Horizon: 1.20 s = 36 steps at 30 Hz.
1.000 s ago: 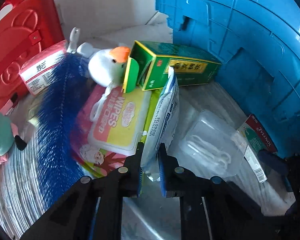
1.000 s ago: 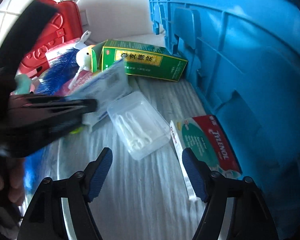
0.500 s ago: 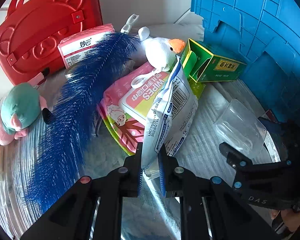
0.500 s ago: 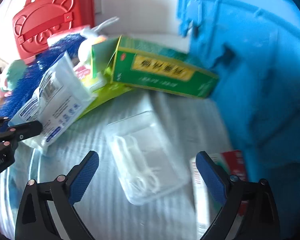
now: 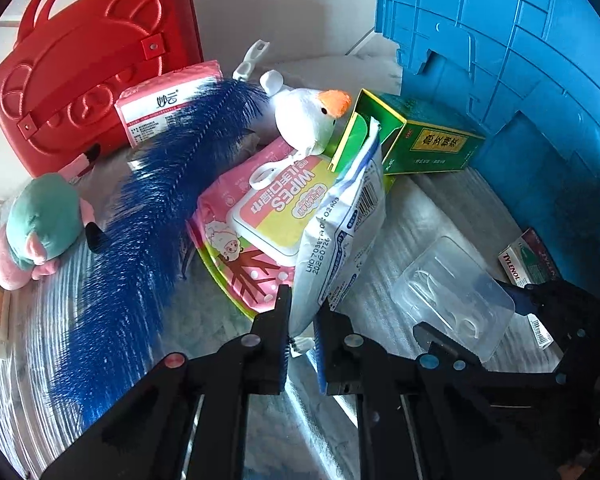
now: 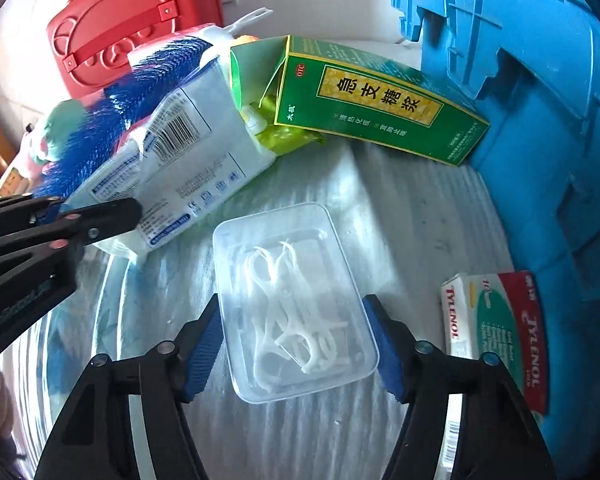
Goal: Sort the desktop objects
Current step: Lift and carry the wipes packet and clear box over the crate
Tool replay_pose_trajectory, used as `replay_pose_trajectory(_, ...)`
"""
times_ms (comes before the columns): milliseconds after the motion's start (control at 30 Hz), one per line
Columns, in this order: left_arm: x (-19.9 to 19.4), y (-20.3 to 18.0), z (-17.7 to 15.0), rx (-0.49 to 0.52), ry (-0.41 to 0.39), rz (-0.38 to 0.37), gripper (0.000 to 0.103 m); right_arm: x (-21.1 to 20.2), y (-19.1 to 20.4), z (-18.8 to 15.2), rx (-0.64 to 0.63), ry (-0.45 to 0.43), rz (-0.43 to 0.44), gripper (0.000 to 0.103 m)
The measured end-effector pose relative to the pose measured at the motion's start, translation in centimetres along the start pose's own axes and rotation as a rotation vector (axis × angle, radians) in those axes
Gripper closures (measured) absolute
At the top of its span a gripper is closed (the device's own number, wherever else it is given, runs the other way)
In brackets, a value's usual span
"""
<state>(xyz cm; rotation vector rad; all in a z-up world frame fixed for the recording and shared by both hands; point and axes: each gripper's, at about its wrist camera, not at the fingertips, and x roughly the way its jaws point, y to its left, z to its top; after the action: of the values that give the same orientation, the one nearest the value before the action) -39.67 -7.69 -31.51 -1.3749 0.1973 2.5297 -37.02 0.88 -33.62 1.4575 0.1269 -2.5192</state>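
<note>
The left gripper is clamped on the bottom edge of the white pouch, so the pouch stands up above the wipes pack. The right gripper is closing around the clear floss box, which lies flat between its pads, near the blue crate.

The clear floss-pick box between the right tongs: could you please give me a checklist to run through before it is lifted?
1. Floss-pick box centred between the right tongs: ok.
2. Pads pressing its sides: cannot tell; the jaws are closing.
3. Lid shut: cannot tell.
4. Tylenol box outside the jaws: ok.
5. Left tongs shut on the white pouch: ok.
6. Pouch not overlapping the box: ok.
</note>
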Motion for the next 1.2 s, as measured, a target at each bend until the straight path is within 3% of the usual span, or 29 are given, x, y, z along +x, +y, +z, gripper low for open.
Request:
replay_pose_trajectory(400,-11.0,1.8,0.3,-0.060,-0.186,0.149,0.096,-8.8,2.8,1.2,-0.066,-0.150,0.024,0.040)
replay_pose_trajectory(700,-21.2,2.8,-1.2,-0.109,-0.349,0.223,0.096,-19.3,7.3,2.3,-0.185,-0.373,0.042,0.040)
replay_pose_trajectory(933,-26.9,0.9,-2.0,-0.114,-0.439,0.232,0.096,-28.7,7.4,1.4,-0.218,-0.555,0.001,0.040)
replay_pose_trajectory(1200,-30.4,-5.5,-0.4,-0.060,-0.516,0.176,0.096,-36.9,2.6,-0.3,-0.148,-0.720,-0.073,0.040)
